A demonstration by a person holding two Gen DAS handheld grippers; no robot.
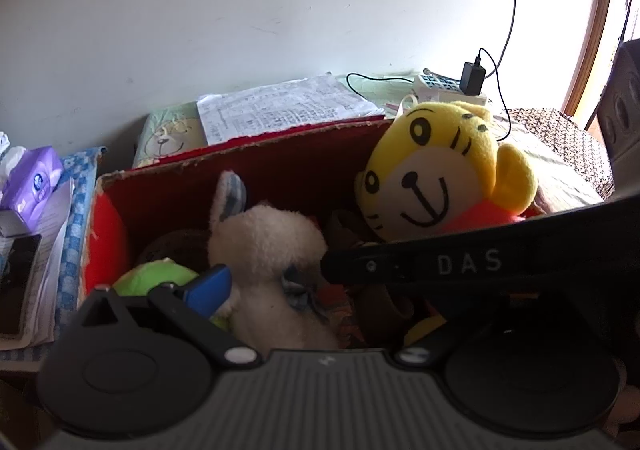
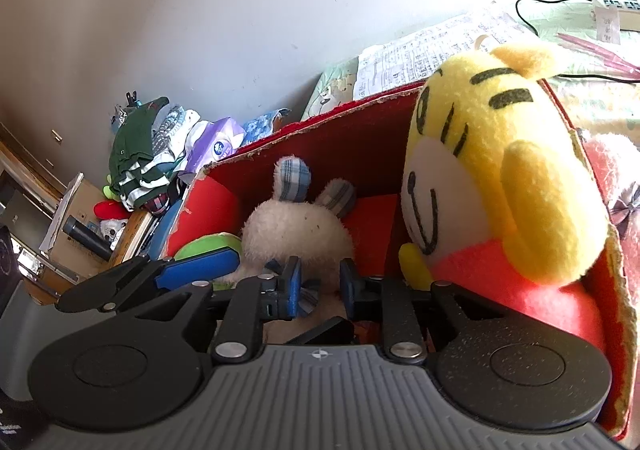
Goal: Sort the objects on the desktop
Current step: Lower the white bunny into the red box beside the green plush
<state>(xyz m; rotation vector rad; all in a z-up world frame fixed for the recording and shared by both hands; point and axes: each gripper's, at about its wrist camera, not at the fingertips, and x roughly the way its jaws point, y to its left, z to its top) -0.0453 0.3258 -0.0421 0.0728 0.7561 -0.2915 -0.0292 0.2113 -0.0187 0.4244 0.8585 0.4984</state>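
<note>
A red cardboard box (image 1: 256, 166) holds several plush toys. A white bunny (image 1: 272, 246) with plaid ears sits in its middle, a green plush (image 1: 152, 276) at its left, and a yellow tiger (image 1: 444, 166) leans on the right wall. My left gripper (image 1: 316, 306) is open wide around the bunny; its blue left pad (image 1: 208, 288) shows, while the right finger is hidden behind the other tool. My right gripper (image 2: 320, 286) is narrowed on the bunny (image 2: 296, 230) at its plaid bow, pads (image 2: 294, 284) against the fur.
Printed papers (image 1: 280, 106) lie behind the box, with a power strip and charger (image 1: 472, 78) further right. A purple tissue pack (image 1: 32, 178) and papers sit at the left. Folded clothes (image 2: 140, 154) and a dark bottle (image 2: 86, 236) are piled on a low shelf.
</note>
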